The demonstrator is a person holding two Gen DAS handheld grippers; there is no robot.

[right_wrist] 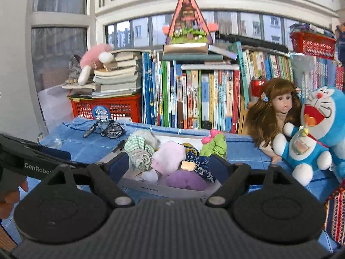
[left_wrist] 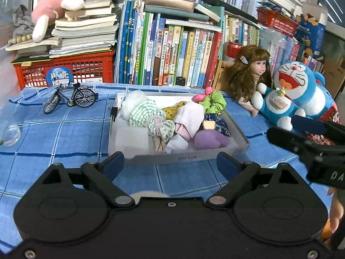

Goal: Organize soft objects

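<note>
A shallow white tray (left_wrist: 129,149) on the blue checked cloth holds several soft items: a green gingham scrunchie (left_wrist: 143,112), a pink cloth (left_wrist: 188,118), a purple pouch (left_wrist: 210,140), a dark blue patterned piece (left_wrist: 217,123) and a lime green scrunchie (left_wrist: 212,102). My left gripper (left_wrist: 170,164) is open and empty just in front of the tray's near edge. My right gripper (right_wrist: 172,165) is open and empty, above the tray's near edge (right_wrist: 151,186), with the purple pouch (right_wrist: 185,180) between its fingers' line of sight. The right gripper also shows at the right of the left wrist view (left_wrist: 306,144).
A blue Doraemon plush (left_wrist: 286,95) and a long-haired doll (left_wrist: 250,73) sit right of the tray. A model bicycle (left_wrist: 71,97) and a glass ball (left_wrist: 10,135) lie to the left. Behind stand a row of books (left_wrist: 172,54) and a red crate (left_wrist: 64,71).
</note>
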